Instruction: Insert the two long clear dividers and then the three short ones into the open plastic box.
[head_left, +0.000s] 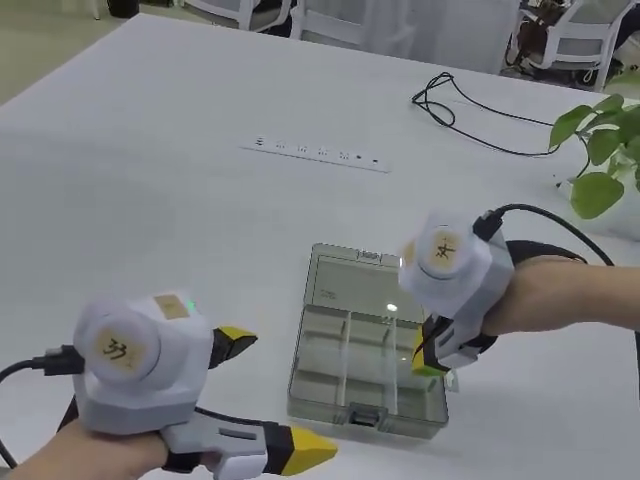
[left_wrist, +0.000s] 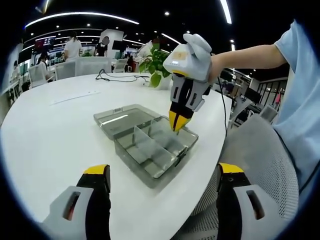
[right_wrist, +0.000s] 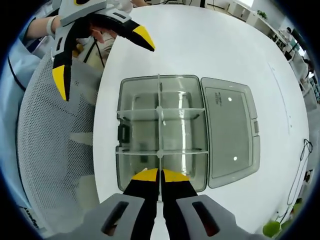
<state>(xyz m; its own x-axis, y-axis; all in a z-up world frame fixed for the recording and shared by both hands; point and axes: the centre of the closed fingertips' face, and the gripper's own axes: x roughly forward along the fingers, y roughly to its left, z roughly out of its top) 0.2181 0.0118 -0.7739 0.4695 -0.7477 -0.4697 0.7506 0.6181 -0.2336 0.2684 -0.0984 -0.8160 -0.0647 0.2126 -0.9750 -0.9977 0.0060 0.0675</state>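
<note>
The right hand-held gripper (right_wrist: 160, 174) clamps a long clear plastic divider (right_wrist: 159, 125) inside the open smoky plastic box (right_wrist: 117, 160), while the left hand-held gripper (left_wrist: 162, 170) has its jaws apart.

I'm working over a broad white desk (head_left: 150, 150) with a white power strip (head_left: 315, 153) lying flat towards its middle. Beyond that, a black cable (head_left: 470, 115) loops across the far right part of the desk, and a green leafy plant (head_left: 600, 150) stands at the right edge. Office chairs (head_left: 580, 40) line the far side. In the left gripper view I can see a grey mesh chair (left_wrist: 260, 150) pulled in close to the desk's near edge, a few people (left_wrist: 73, 47) standing far back in the room, and long strip lights (left_wrist: 80, 20) on a dark ceiling.
</note>
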